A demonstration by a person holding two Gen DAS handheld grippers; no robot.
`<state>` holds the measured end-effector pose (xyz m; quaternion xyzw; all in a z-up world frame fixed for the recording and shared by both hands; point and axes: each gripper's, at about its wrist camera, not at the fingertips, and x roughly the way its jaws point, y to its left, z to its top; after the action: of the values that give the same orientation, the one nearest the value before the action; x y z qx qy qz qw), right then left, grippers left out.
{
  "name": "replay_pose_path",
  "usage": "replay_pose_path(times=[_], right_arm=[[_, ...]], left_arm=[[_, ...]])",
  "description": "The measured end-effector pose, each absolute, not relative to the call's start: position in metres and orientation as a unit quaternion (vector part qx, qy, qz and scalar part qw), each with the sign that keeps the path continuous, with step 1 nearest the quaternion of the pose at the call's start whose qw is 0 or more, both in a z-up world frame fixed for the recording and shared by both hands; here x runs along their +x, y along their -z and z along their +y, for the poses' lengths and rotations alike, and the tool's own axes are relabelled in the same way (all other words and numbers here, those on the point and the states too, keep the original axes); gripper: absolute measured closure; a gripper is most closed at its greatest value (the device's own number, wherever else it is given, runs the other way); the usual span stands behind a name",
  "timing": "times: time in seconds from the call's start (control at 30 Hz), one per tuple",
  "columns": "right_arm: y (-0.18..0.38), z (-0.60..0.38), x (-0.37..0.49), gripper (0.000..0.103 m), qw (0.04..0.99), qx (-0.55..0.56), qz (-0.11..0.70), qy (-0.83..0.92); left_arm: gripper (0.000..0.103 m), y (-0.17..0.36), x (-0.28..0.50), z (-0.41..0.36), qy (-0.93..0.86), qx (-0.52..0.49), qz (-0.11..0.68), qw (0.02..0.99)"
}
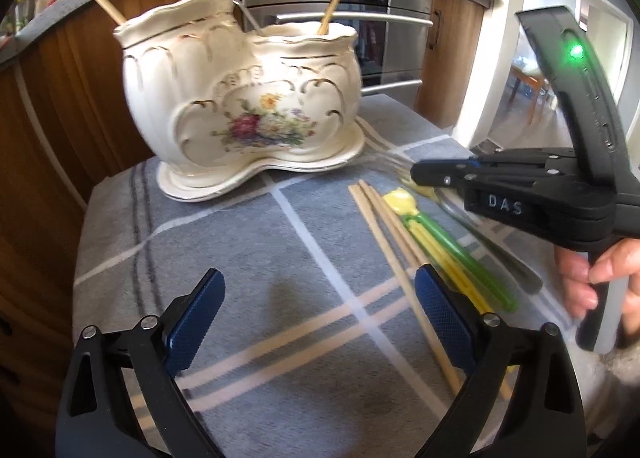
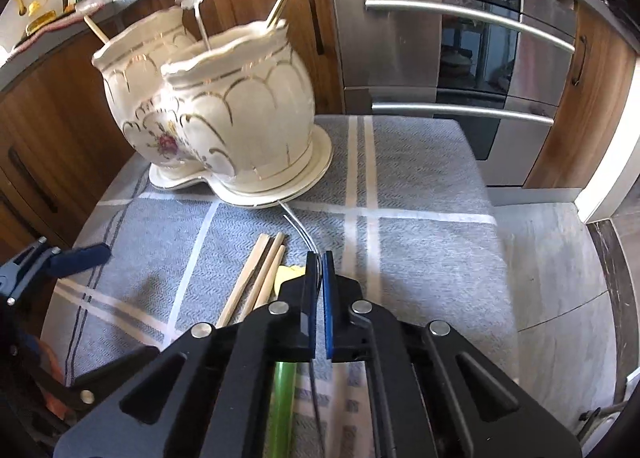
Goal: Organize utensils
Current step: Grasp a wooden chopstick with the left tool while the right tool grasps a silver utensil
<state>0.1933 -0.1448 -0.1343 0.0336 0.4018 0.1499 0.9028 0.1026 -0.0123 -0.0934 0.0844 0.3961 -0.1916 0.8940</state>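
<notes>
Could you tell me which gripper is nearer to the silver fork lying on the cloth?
Right. The right gripper is shut on the silver fork, its pads clamping the thin metal. The left gripper hangs open over bare cloth beside the chopsticks, apart from the fork.

A grey checked cloth (image 1: 248, 242) covers the table — on it stand a cream holder (image 1: 240, 97) on its saucer, and lie chopsticks (image 1: 384, 225), yellow and green utensils (image 1: 452, 254).
</notes>
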Motion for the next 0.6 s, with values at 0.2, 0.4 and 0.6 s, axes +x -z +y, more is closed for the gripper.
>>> replay_pose_path(times=[0.2,0.4,0.6], right_arm=[[0.122,-0.166,0.181,0.101,0.913,0.051,0.374,-0.152],[0.113,-0.179,0.168,0.101,0.918,0.065,0.355,-0.162],[0.103,-0.188,0.155,0.101,0.926,0.071,0.324,-0.179]], left_arm=[[0.014,0.096,0.102,-0.029,0.195,0.085,0.413,0.886],[0.048,0.104,0.106,-0.045,0.196,0.102,0.440,0.870],[0.064,0.110,0.107,-0.059,0.191,0.116,0.450,0.865]])
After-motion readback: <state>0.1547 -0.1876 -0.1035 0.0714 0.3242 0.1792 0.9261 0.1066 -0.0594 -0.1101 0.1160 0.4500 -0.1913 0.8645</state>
